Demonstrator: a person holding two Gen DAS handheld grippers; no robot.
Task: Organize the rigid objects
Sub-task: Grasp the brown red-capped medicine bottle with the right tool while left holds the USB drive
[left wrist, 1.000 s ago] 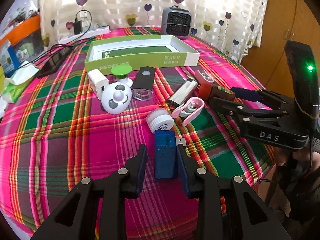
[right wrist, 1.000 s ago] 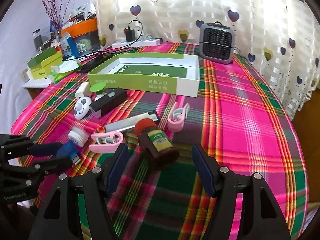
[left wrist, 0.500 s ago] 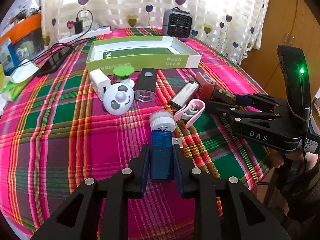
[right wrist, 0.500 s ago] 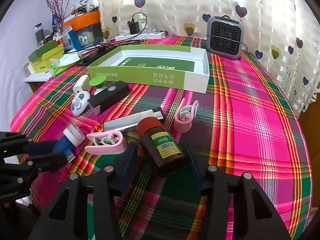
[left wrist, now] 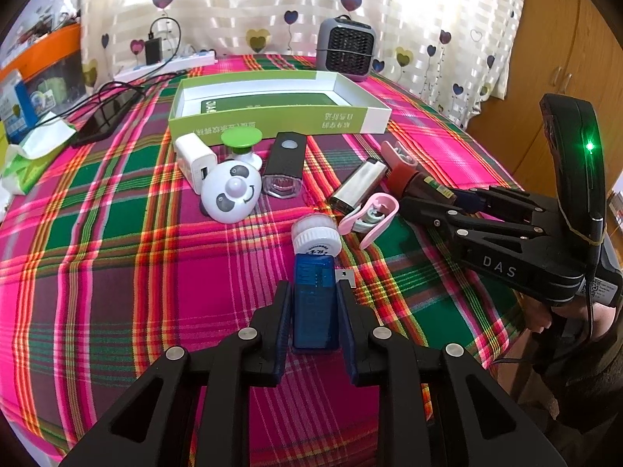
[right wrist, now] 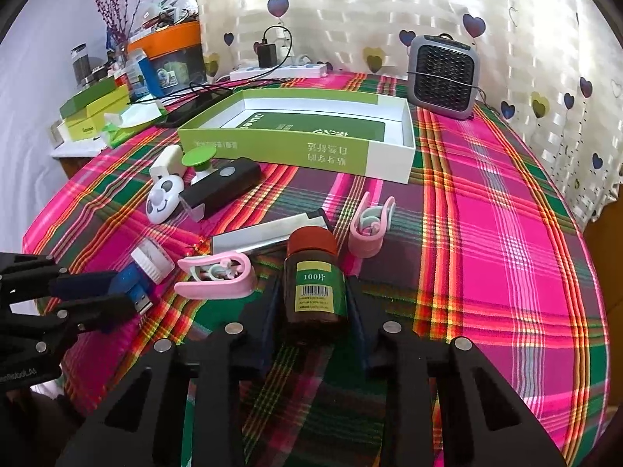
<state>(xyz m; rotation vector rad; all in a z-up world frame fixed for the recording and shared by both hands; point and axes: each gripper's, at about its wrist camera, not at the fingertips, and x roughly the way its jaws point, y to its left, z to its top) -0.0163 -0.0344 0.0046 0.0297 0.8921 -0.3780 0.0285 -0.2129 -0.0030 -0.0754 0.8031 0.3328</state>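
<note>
Gripping its flat sides low in the frame, the left tool (left wrist: 314,303) holds the light, stiff blue USB stick (left wrist: 314,307), while the right tool (right wrist: 314,303) clamps the slippery-looking brown pill bottle (right wrist: 314,284) mid-body at lower centre.

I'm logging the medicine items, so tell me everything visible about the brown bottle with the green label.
The brown bottle looks like dark amber plastic or glass, with a reddish-brown screw cap and a green label reading "100" above a barcode. It lies on its side on the plaid tablecloth, cap pointing away from the camera. The right tool is closed on its body, one finger on each side. Its cap sits close to a silver flat case; contact is unclear.
</note>
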